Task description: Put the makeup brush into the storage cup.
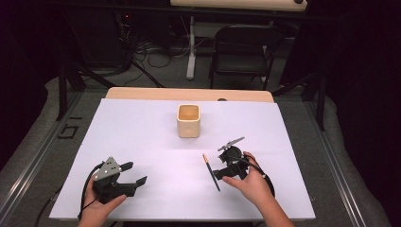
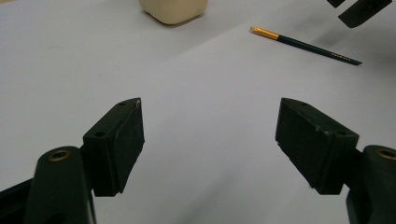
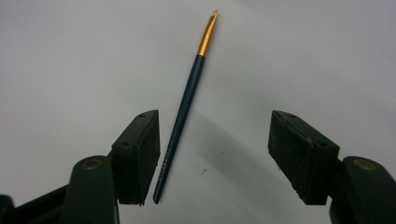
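A thin paintbrush (image 1: 211, 171) with a dark teal handle and a gold ferrule lies flat on the white sheet (image 1: 142, 142). My right gripper (image 1: 220, 163) hovers over it, open. In the right gripper view the paintbrush (image 3: 187, 116) lies between the wide jaws of the right gripper (image 3: 212, 154), close beside the left pad without being pressed. A cream square cup (image 1: 188, 120) stands upright farther back at the centre. My left gripper (image 1: 135, 174) rests low at the front left, open and holding nothing. The left gripper view shows the left gripper (image 2: 210, 140), the paintbrush (image 2: 303, 45) and the cup (image 2: 173, 10) ahead.
The white sheet covers a wooden table (image 1: 189, 93). Beyond it stand a black folding chair (image 1: 243, 52) and a desk leg (image 1: 191, 47) with cables on the floor. The right gripper's jaws (image 2: 359, 9) show at the top right of the left gripper view.
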The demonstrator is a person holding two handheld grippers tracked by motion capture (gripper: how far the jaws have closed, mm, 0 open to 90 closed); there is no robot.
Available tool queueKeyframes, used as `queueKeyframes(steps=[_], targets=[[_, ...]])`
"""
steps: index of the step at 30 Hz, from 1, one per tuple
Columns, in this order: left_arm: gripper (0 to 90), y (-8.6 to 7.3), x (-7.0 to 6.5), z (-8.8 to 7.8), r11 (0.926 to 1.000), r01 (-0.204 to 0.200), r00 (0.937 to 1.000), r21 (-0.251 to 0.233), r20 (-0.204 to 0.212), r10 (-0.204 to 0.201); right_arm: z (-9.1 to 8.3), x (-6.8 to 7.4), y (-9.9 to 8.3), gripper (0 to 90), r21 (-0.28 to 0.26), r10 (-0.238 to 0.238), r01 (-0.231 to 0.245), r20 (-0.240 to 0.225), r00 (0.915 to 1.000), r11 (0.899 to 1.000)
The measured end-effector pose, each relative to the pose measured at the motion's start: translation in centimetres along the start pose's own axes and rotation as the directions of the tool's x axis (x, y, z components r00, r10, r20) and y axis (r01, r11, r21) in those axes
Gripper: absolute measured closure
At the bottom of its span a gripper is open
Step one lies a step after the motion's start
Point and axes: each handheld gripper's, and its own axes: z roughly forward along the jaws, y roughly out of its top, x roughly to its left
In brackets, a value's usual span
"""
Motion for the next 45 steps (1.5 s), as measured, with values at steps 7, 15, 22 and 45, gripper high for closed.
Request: queueKeyframes(steps=[7, 15, 22, 45], targets=[[24.0, 0.0, 0.0, 0.0, 1.0000, 0.000, 1.0000, 0.001, 0.002, 0.000, 0.5, 0.4, 0.8, 37.3, 0.010, -0.006, 0.006, 0.003, 1.0000, 1.000], [24.0, 0.0, 0.0, 0.1, 1.0000, -0.001, 1.0000, 0.001, 0.001, 0.001, 0.8, 0.7, 1.5, 38.4, 0.017, -0.010, 0.010, 0.002, 0.9999, 1.000], [24.1, 0.0, 0.0, 0.1, 1.0000, -0.003, 1.0000, 0.006, 0.004, 0.003, 1.2, 0.8, 2.0, 39.0, 0.019, -0.010, 0.011, -0.001, 0.9999, 1.000], [24.4, 0.0, 0.0, 0.1, 1.0000, -0.003, 1.0000, 0.005, 0.004, 0.003, 2.4, 0.4, 3.4, 42.1, 0.102, -0.019, 0.019, 0.001, 0.9998, 0.995]])
